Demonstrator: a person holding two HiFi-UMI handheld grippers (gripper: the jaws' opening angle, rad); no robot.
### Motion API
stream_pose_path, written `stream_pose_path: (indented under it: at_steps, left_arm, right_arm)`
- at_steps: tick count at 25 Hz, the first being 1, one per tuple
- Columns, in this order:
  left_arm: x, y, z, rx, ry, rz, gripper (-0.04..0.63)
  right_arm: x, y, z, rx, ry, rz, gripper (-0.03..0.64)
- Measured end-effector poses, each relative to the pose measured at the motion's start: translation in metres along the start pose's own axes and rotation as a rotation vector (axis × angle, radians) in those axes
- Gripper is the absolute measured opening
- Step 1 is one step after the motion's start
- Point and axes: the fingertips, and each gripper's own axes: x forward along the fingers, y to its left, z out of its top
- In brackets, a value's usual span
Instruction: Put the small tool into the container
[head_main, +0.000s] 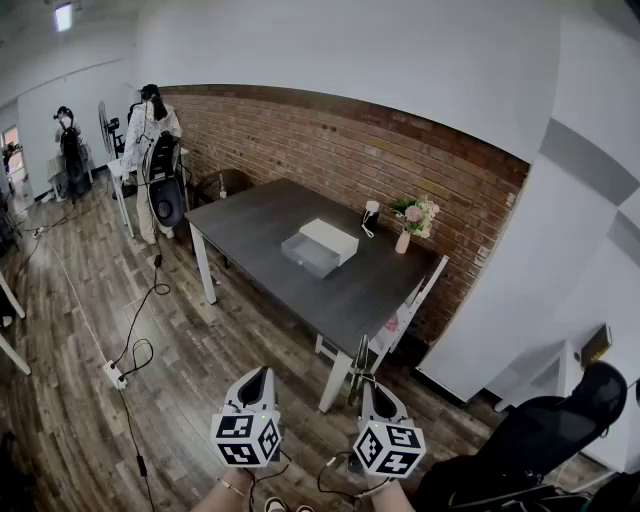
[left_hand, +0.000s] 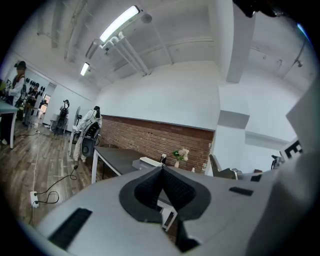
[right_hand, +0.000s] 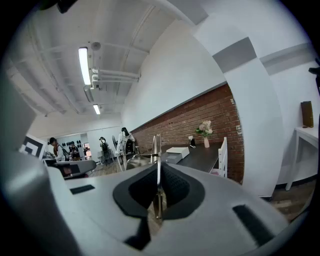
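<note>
- The dark grey table stands on a wood-plank floor, with its far edge close to a brick wall. A white chair is tucked in at its near right end.
- The container, a white box with a grey drawer pulled out, lies about mid-table. A vase of flowers stands near the far right corner. Just beside it is a small white corded object, too small to name.
- Open floor lies between both grippers and the table's near edge. A power strip with its cables lies to the left, and a black office chair stands to the right.
- The left gripper has its jaws closed together, with nothing in them.
- The right gripper has its jaws pinched on the small tool, a thin metal strip sticking out past the tips, well apart from the container.
- A person in white stands at the far left of the room.
</note>
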Motion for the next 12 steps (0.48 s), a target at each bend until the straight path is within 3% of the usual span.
stream_pose_path:
  at_steps: [12]
  left_arm:
    - [0.009,0.021,-0.002,-0.004,0.009,-0.001,0.002]
  right_arm:
    - [0.022,0.017,-0.008,0.017,0.019,0.017,0.005]
